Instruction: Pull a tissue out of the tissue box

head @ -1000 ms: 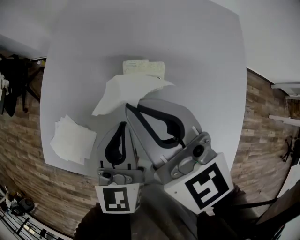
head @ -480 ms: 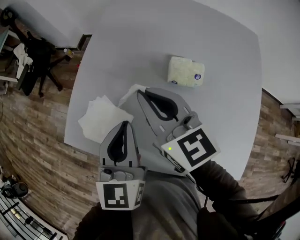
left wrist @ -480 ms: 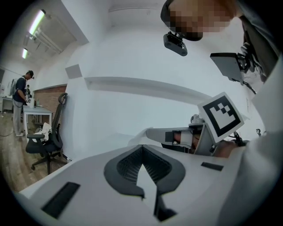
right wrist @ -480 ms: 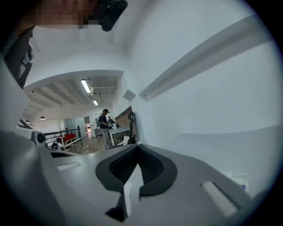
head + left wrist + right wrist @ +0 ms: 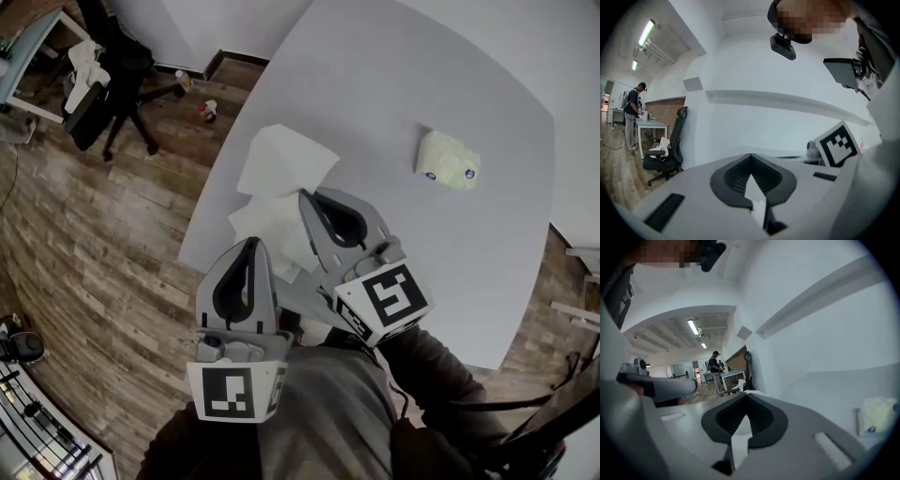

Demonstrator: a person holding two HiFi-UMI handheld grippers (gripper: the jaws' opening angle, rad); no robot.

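Though its name suggests cardboard, the tissue box [image 5: 447, 161] in the head view is a soft, pale-yellow pack with rounded corners and small blue marks. It lies flat on the matte white table [image 5: 450, 66], which has rounded corners. Well to the left of the box, a thin white tissue [image 5: 281, 159] is spread out loosely with a fold across it. A squared stack of tissues [image 5: 262, 225] lies farther from the box, down and to the left. The right gripper [image 5: 305, 195], grey plastic with black ribbed pads, reaches away from the box. Its jaws are pressed together at the tissue's lower edge, gripping it. The left gripper [image 5: 248, 242] sits farthest from the box, out by the table's near edge above the wood-plank floor [image 5: 94, 244].

In the left gripper view, the left gripper [image 5: 751, 155] points nearly level. Its jaw tips meet, with nothing pinched between them and only a teardrop gap behind. A black office chair [image 5: 665, 150] and a standing person [image 5: 633, 117] appear in the distance.

In the right gripper view, the tissue box [image 5: 876, 420] sits at the far right, crinkled and glossy. The right gripper [image 5: 746, 394] is aimed to its left, with the tips together and white showing through the slot behind them.
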